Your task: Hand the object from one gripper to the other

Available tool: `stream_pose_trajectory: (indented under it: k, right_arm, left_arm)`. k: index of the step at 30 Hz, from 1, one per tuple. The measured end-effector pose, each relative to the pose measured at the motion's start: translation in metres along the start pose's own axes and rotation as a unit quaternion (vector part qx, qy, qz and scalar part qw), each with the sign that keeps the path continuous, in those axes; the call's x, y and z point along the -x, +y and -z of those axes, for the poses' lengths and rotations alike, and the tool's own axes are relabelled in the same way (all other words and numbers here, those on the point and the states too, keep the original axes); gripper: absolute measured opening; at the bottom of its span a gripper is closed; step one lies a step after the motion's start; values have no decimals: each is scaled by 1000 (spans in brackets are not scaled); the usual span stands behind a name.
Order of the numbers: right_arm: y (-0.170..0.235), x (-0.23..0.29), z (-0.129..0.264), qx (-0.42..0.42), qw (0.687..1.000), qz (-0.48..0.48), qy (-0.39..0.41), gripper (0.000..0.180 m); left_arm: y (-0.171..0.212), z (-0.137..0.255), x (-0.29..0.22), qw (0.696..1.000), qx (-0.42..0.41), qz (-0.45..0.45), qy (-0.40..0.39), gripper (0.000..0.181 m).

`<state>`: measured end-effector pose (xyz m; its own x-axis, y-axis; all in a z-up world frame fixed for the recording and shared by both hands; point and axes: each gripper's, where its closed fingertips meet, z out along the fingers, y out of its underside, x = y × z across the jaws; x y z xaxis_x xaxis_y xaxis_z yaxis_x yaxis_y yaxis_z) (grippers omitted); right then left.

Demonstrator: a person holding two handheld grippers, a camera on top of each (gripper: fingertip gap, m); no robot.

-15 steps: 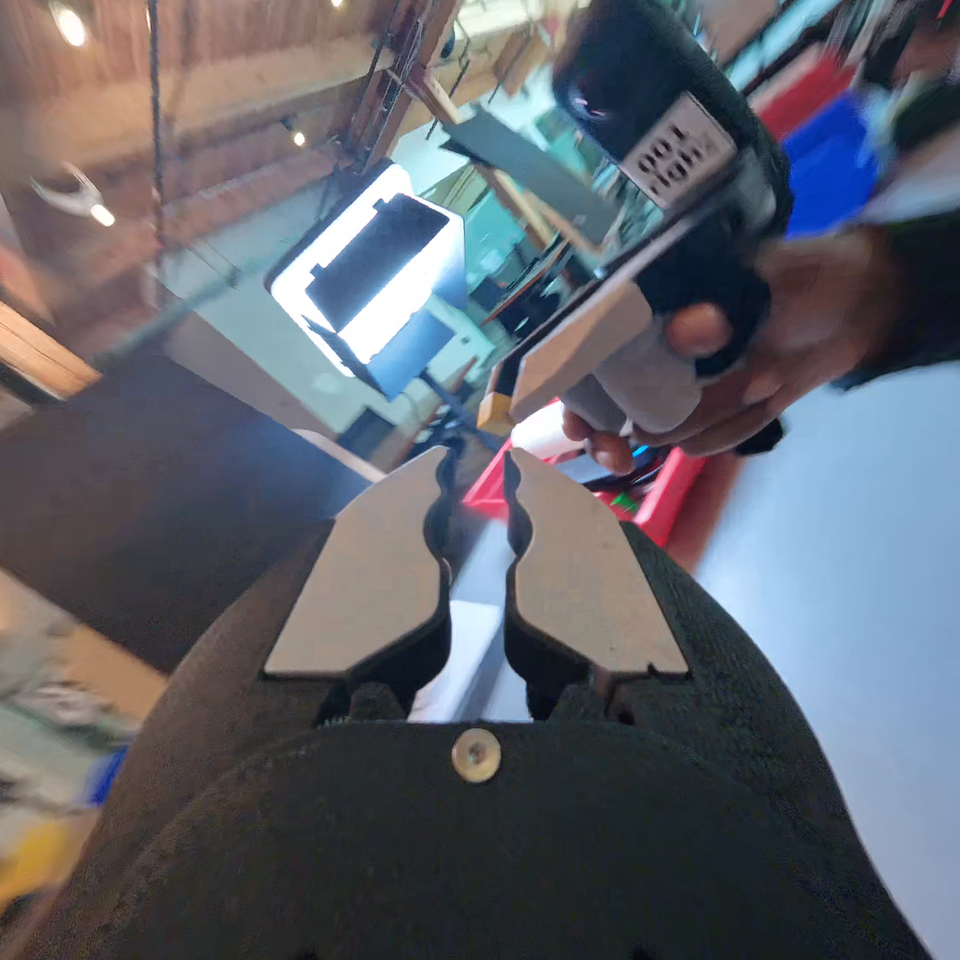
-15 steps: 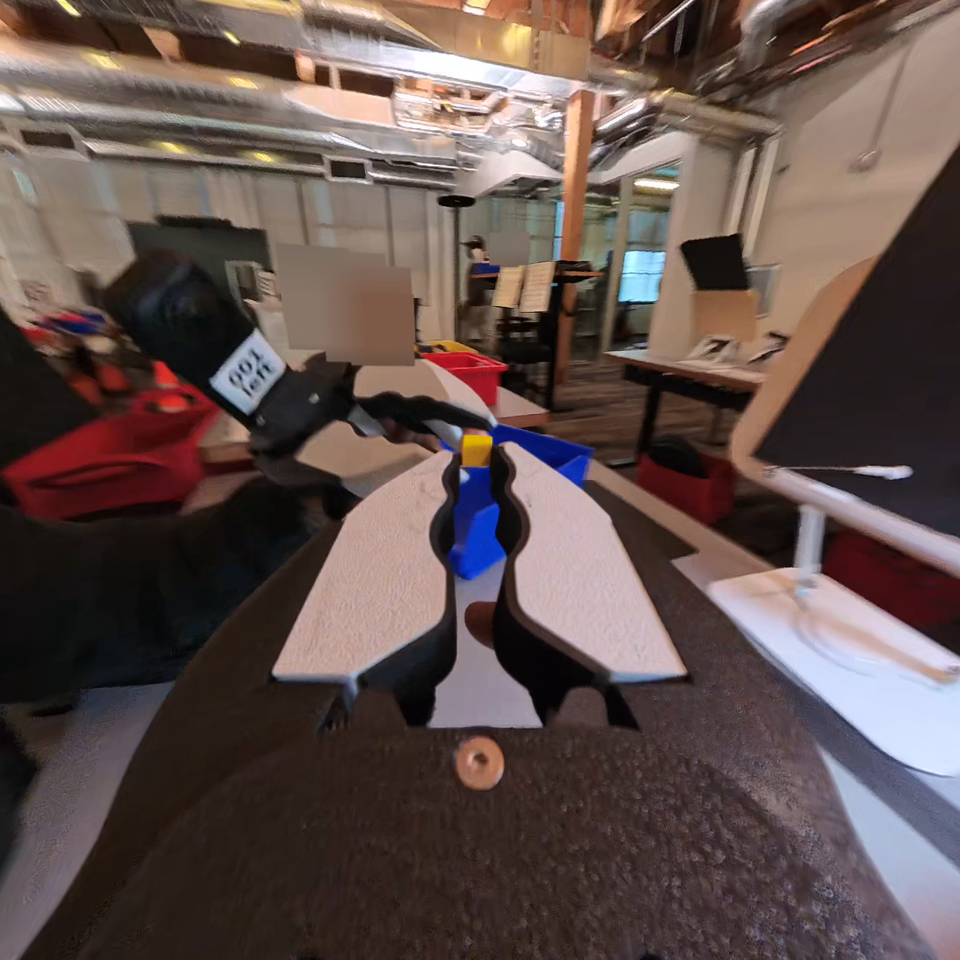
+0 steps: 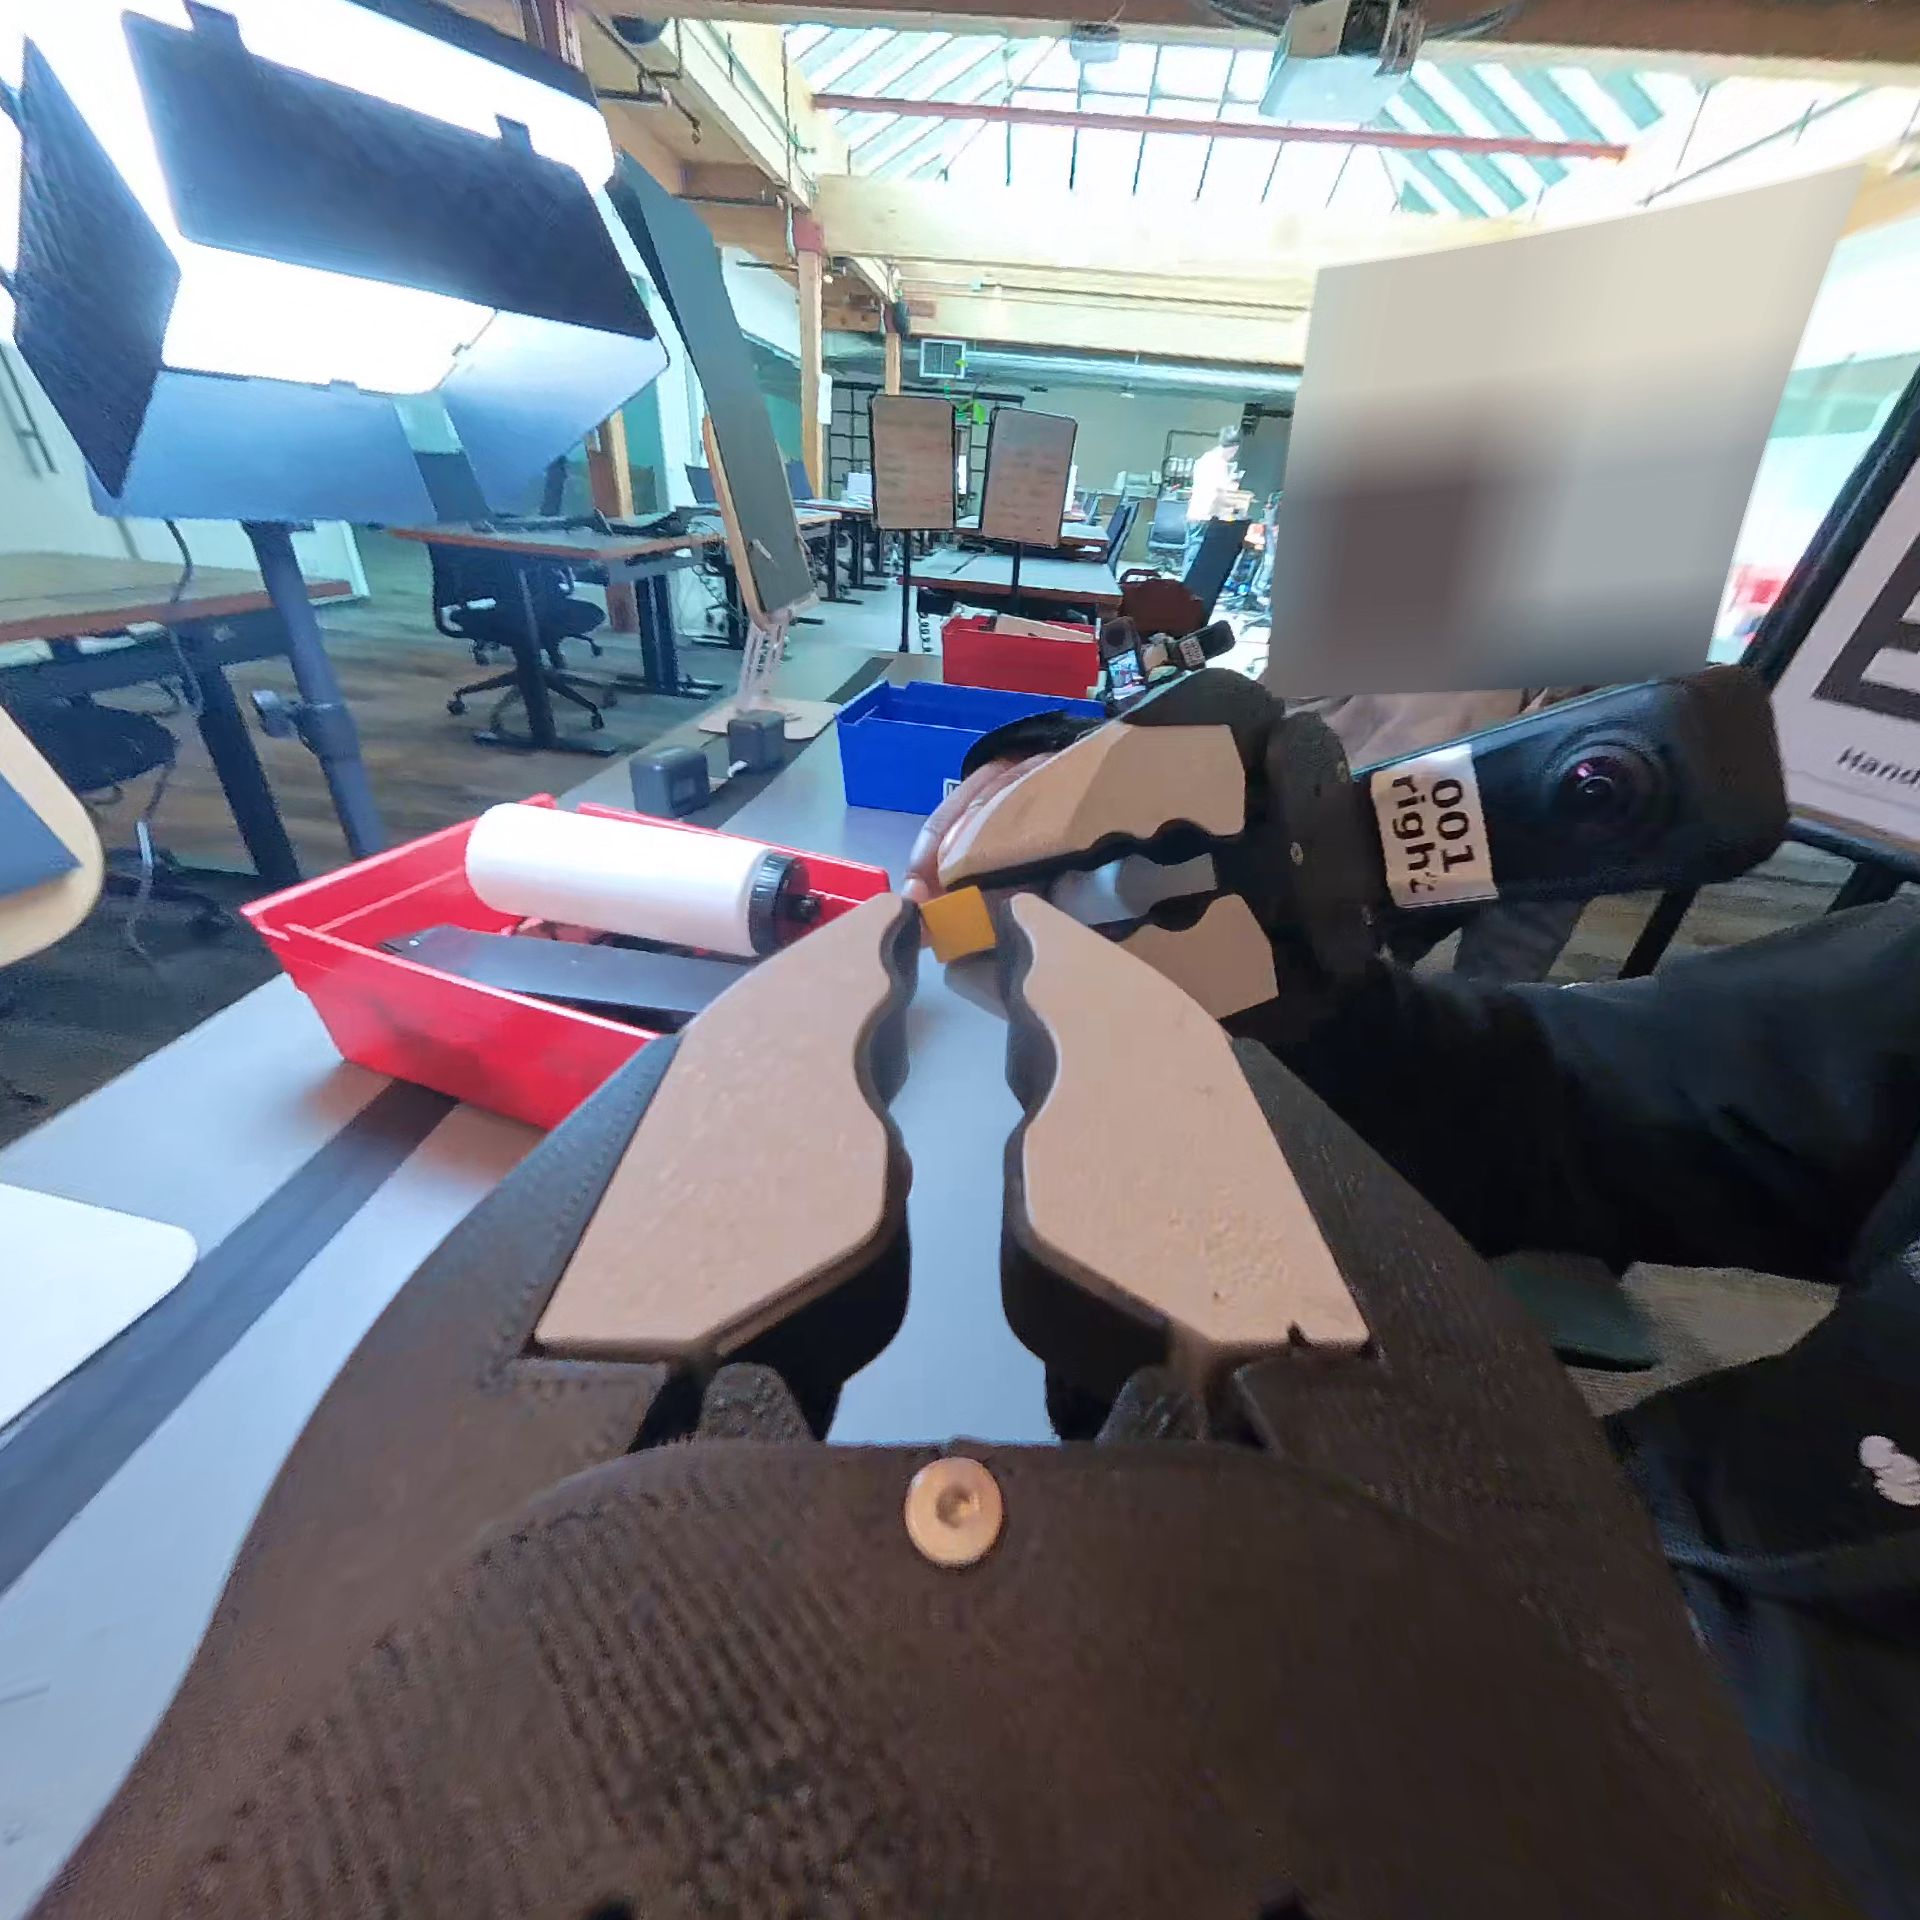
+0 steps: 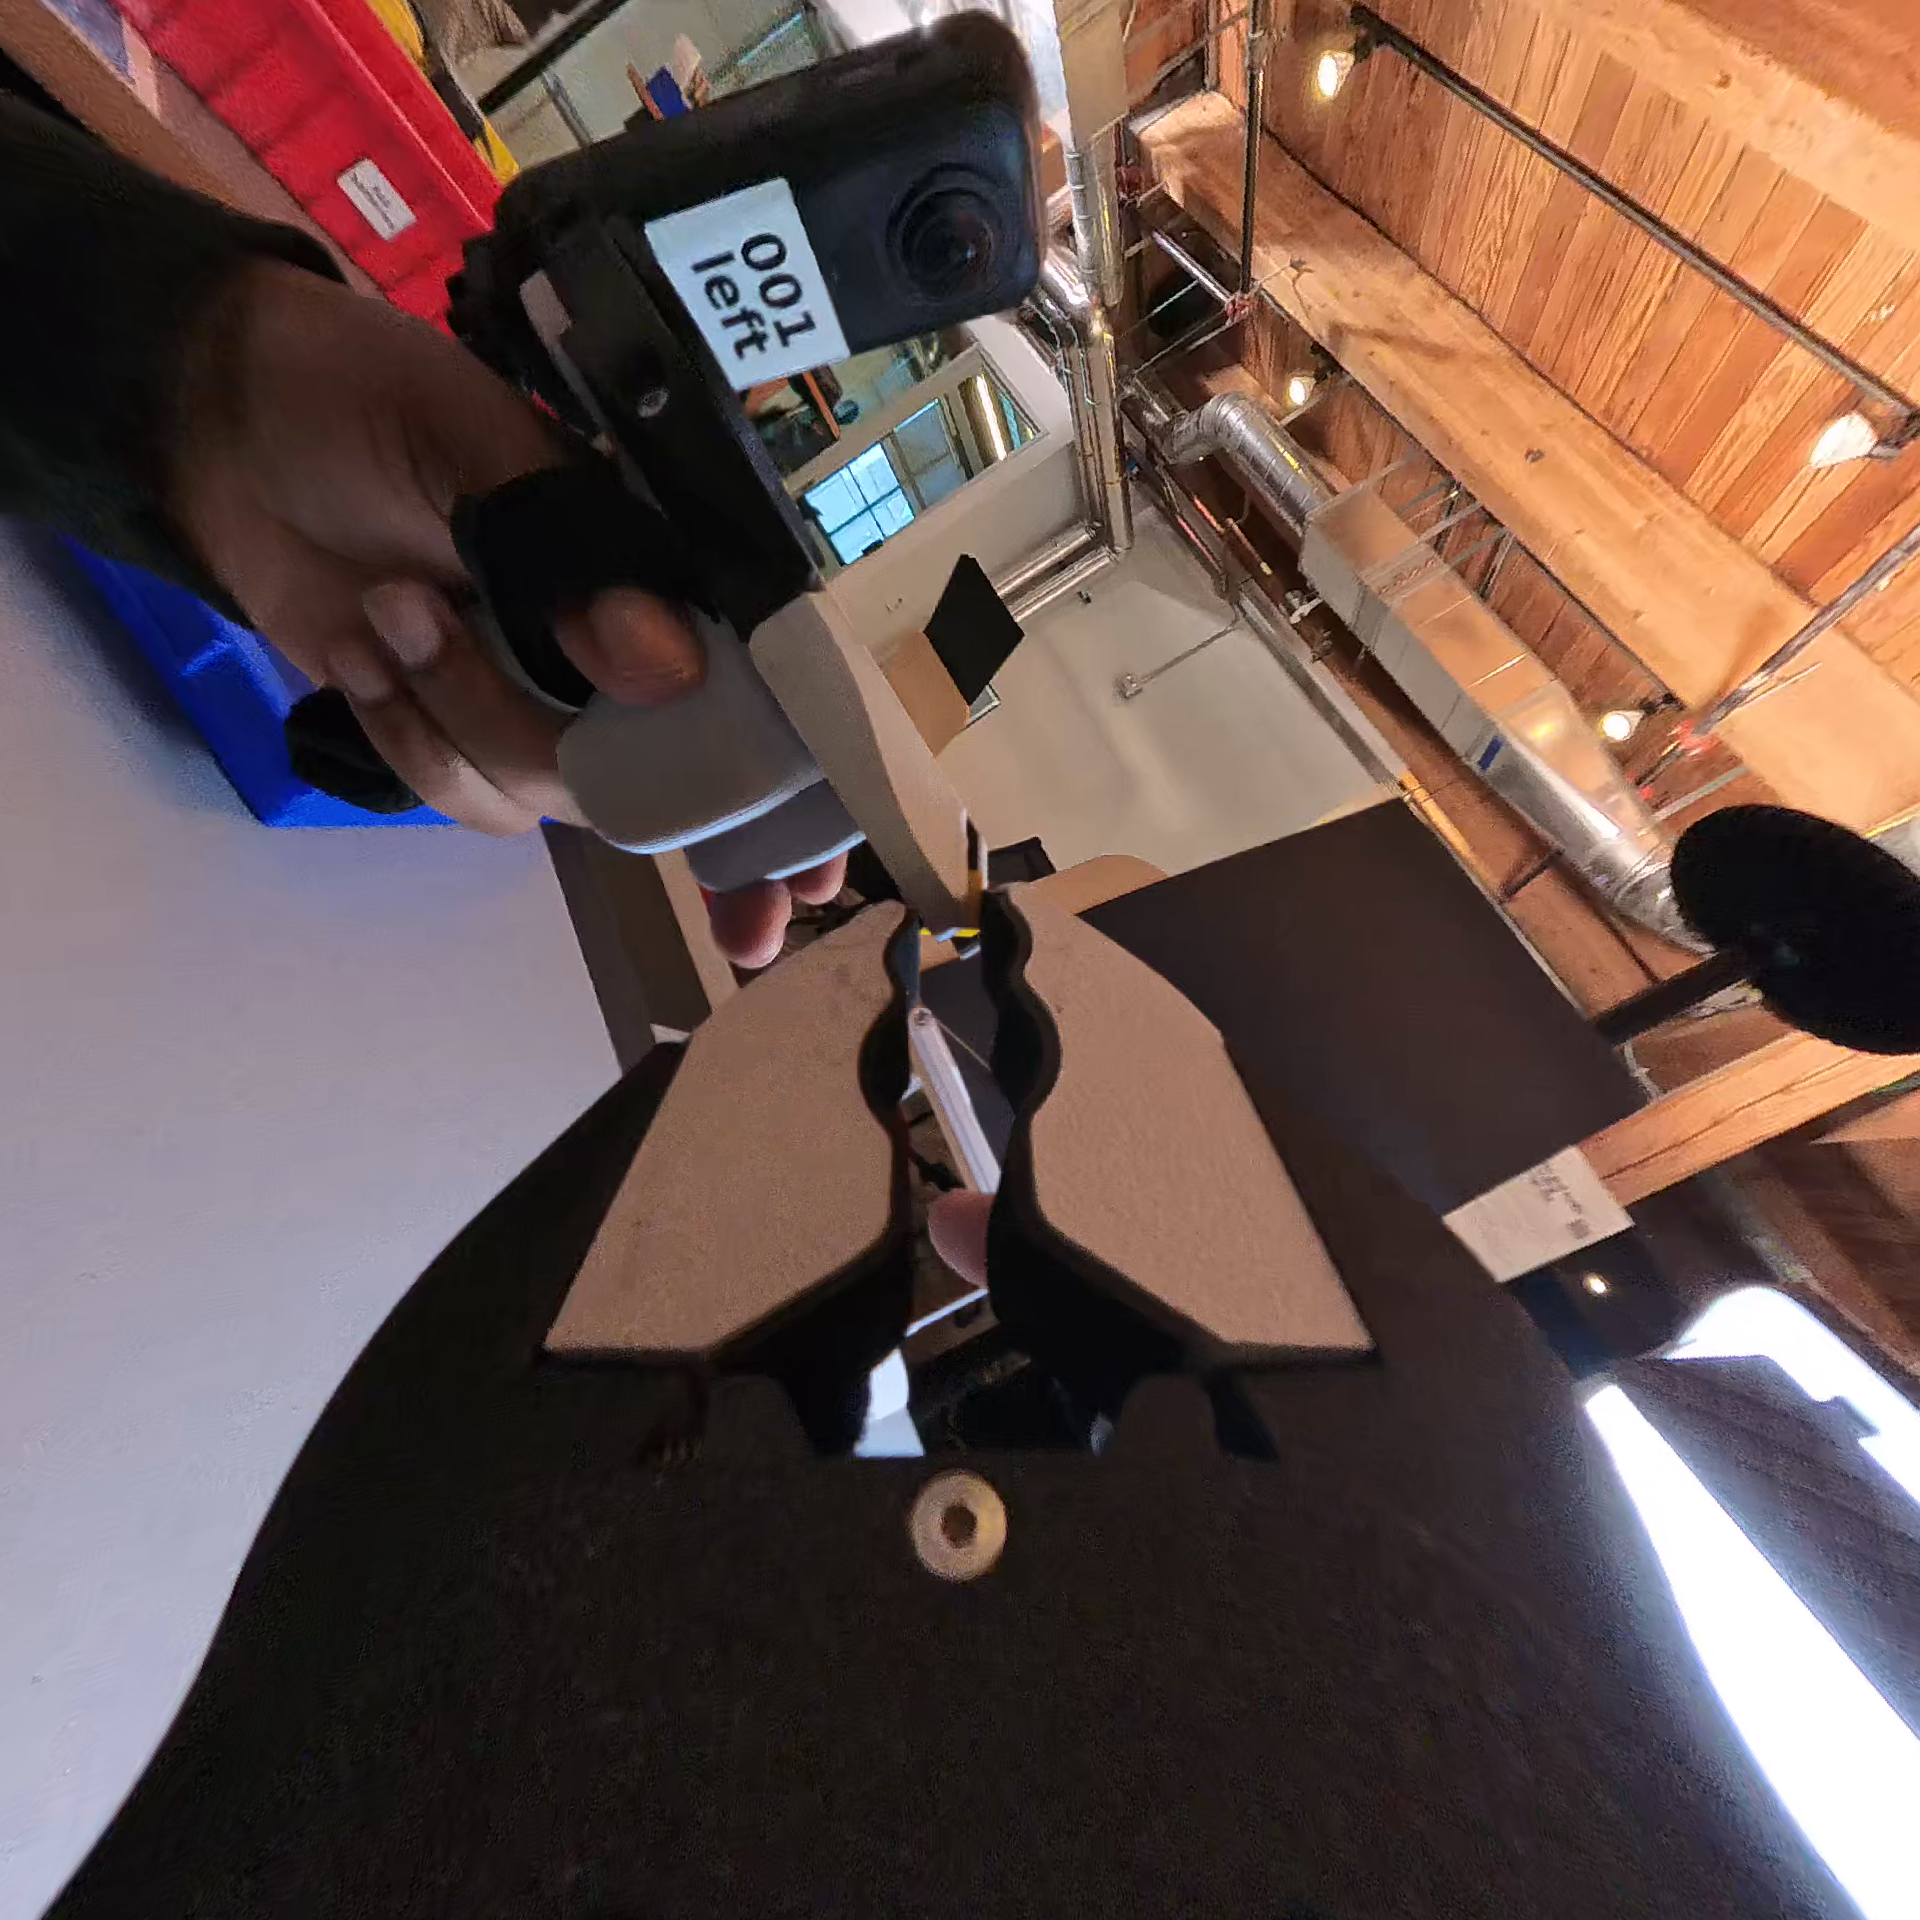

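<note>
The yellow block (image 3: 957,924) sits between the tips of both hand-held grippers, above the table (image 3: 156,1164). The right hand-held gripper (image 3: 961,894) clamps it. The left hand-held gripper's (image 3: 956,920) fingers stand slightly apart around it; contact unclear.

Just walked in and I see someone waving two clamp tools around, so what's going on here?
A person holds a two-finger gripper in each hand and is passing a small yellow block between them. The right gripper pinches the block at its tips. The left gripper has its fingertips on either side of it, open, with a gap on one side. On the table behind sit a red bin holding a white bottle, and a blue bin.
</note>
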<state>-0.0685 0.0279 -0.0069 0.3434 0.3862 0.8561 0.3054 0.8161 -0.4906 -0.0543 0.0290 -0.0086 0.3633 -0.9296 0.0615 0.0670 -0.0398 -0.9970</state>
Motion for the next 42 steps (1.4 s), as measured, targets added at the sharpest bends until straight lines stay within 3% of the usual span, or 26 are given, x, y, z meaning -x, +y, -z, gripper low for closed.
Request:
stream_pose_trajectory:
  k: [3,6,10,13,18,23,27,32,36,39,42]
  right_arm:
    - [-6,0,2,-12,1000,-10,-7,11]
    - [-11,-2,5,-35,984,-163,-60,21]
    - [-17,-20,12,-94,888,-428,-137,30]
    - [-20,-25,16,-126,816,-533,-183,29]
    - [-27,0,11,-105,745,-602,-266,28]
    - [-25,10,5,-94,733,-616,-273,20]
    - [-20,4,4,-90,772,-581,-240,13]
    - [-12,-17,8,-76,895,-423,-122,12]
    - [-12,-17,9,-49,969,-238,-50,12]
    - [-17,-9,6,-37,990,-134,-27,11]
    - [-22,-4,5,-35,995,-94,-20,11]
  left_arm:
    - [-3,3,-5,1000,7,-27,1,13]
    - [-12,10,-7,996,-14,-86,-10,12]
    - [-26,22,-8,972,-39,-223,-61,11]
    - [-23,22,-12,932,-14,-346,-103,11]
    - [-11,12,-15,890,13,-439,-125,11]
    - [-4,9,-14,876,28,-464,-127,11]
    - [-6,9,-15,912,11,-397,-103,15]
    - [-23,19,-11,974,-55,-213,-52,24]
    - [-30,16,-15,994,-87,-72,6,27]
    - [-26,11,-18,996,-80,-34,27,29]
    - [-18,6,-17,998,-55,-38,22,27]
